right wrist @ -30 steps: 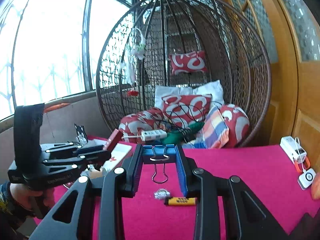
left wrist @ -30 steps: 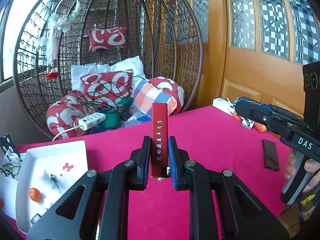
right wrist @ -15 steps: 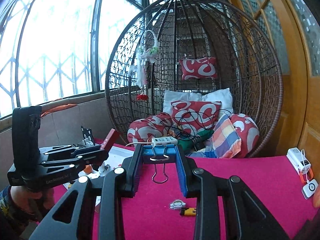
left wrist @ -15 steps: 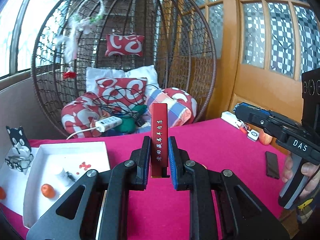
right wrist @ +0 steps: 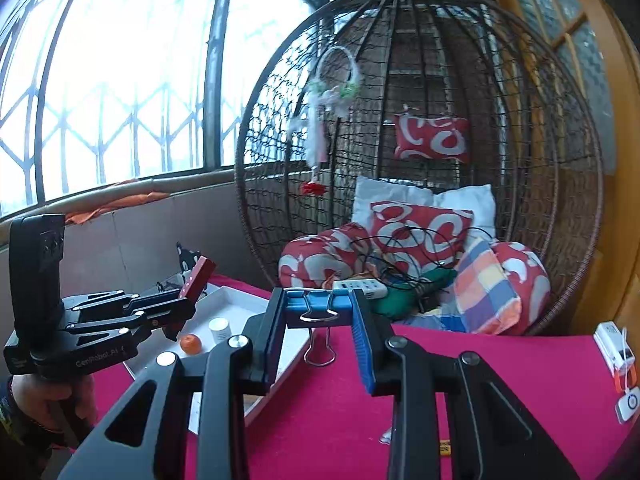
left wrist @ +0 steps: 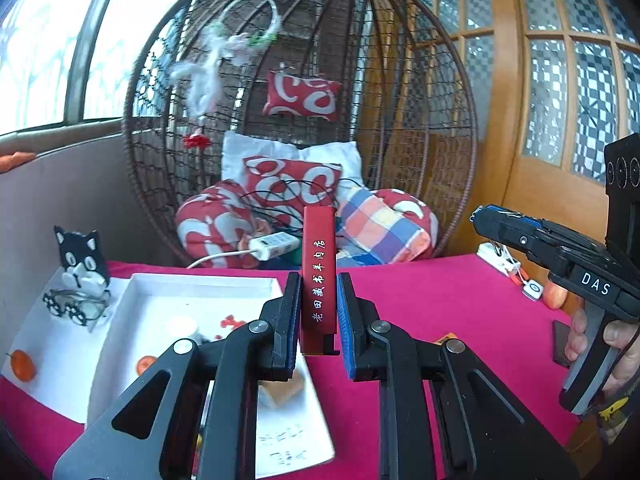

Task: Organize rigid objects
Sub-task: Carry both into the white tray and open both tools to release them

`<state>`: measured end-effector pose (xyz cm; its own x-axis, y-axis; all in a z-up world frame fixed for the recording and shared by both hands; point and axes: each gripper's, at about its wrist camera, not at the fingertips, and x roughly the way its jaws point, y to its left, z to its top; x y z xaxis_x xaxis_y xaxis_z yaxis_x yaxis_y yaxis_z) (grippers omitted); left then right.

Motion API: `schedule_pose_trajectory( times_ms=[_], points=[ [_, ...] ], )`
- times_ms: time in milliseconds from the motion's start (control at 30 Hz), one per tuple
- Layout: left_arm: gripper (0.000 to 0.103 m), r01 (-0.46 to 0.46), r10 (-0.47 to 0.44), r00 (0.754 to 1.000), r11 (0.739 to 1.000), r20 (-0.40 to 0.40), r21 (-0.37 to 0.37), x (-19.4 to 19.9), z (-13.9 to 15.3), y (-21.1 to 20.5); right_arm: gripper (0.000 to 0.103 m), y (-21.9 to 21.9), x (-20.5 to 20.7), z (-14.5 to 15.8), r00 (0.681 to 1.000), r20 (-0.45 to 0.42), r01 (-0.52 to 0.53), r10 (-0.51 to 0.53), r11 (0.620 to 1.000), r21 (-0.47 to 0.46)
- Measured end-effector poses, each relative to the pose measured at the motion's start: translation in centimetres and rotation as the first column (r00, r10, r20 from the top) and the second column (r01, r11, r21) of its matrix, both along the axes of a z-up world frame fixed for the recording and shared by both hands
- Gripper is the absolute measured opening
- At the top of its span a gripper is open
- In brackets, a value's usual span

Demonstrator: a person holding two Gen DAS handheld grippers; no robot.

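Box (left wrist: 318, 276) (red, upright) clamped in left hand-held gripper (left wrist: 318, 312); right (right wrist: 320, 312) pinches binder clip (right wrist: 318, 308).

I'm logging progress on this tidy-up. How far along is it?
Done: a small orange fruit and a white jar already lie in the white tray. In hand: the left gripper clamps a red rectangular box, the right gripper a blue binder clip. Left: a yellow item and a black slab on the magenta tablecloth.

Red box (left wrist: 318, 276) with white lettering, blue clip (right wrist: 319, 305), magenta surface (left wrist: 432, 304), white tray (left wrist: 120, 320). Cushions (left wrist: 292, 188) red with white swirls, one plaid (left wrist: 380, 228). Orange fruit (right wrist: 190, 343).
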<state>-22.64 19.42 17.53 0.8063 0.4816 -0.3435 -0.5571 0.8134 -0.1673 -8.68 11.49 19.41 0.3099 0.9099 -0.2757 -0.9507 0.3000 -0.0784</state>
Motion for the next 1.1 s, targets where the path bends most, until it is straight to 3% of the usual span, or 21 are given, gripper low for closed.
schedule_pose_trajectory(
  times_ms=[567,1100],
  points=[
    [0.016,-0.115,0.115,0.993,0.992,-0.011,-0.053,-6.0,-2.6,5.9,0.031,8.1,-4.4,-1.6,0.996,0.011,-0.082,0.084,0.991,-0.102],
    [0.017,-0.176,0.171,0.982,0.983,-0.078,-0.062,-6.0,-4.0,11.6,0.031,13.9,-3.6,-3.6,0.995,-0.068,-0.084,0.074,0.983,-0.164]
  ],
)
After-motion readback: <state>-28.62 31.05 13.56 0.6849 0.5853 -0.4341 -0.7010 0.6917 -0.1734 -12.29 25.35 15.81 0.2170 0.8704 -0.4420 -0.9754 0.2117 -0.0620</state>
